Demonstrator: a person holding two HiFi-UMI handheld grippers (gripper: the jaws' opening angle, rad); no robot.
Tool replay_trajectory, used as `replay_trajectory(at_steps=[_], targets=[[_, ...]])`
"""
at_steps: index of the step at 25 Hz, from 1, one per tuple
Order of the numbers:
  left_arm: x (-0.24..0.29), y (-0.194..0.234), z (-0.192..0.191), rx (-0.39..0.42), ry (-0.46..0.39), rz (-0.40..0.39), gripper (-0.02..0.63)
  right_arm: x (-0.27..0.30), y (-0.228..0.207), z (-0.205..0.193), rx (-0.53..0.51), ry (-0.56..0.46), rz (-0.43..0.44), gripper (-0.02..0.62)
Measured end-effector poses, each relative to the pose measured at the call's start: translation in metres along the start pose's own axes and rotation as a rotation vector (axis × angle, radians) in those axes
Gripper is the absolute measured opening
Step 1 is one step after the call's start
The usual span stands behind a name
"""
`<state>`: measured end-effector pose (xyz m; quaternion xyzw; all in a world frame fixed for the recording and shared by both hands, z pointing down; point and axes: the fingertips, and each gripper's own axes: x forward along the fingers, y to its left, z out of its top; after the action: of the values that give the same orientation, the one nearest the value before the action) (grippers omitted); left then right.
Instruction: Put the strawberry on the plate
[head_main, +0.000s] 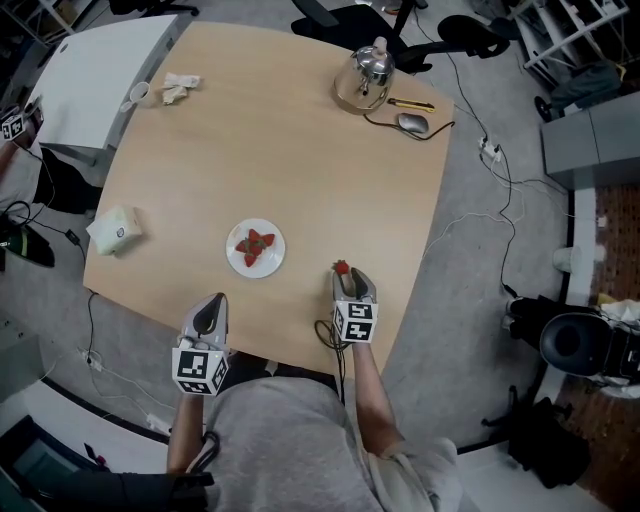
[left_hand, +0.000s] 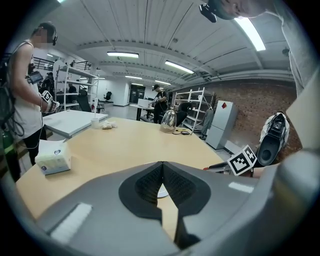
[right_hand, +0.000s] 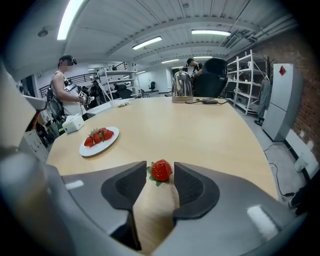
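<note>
The small red strawberry (right_hand: 161, 170) with green leaves lies on the light wooden table (right_hand: 200, 125), at the tips of the right gripper (right_hand: 160, 165). The fingers of that gripper stand apart on either side of it and do not press it, so no grasp is made yet. The round white plate (right_hand: 103, 146) lies well apart to the left and already carries several red strawberries (right_hand: 97, 136). The left gripper (left_hand: 163, 167) is clenched on nothing. Grasping, transfer and release are judged outstanding.

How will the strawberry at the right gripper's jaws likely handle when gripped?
The strawberry looks ripe red, so probably soft: a hard squeeze could bruise it. Its rounded, tapered body may roll or pivot on the table if nudged. Small, so likely light.
</note>
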<state>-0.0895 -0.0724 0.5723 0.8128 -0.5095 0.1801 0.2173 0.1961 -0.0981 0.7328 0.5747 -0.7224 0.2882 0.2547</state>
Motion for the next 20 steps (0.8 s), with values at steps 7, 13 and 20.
replay_trajectory(at_steps=[7,13,20], targets=[[0.001,0.004,-0.002,-0.012,0.01,0.017,0.02,0.011,-0.002,-0.001,0.004,0.025,0.001,0.181],[0.004,0.006,-0.003,-0.018,0.02,0.023,0.02,0.018,-0.005,-0.001,-0.007,0.042,0.0,0.186],[0.008,0.006,-0.003,-0.022,0.022,0.023,0.02,0.02,-0.01,0.0,-0.02,0.046,-0.005,0.158]])
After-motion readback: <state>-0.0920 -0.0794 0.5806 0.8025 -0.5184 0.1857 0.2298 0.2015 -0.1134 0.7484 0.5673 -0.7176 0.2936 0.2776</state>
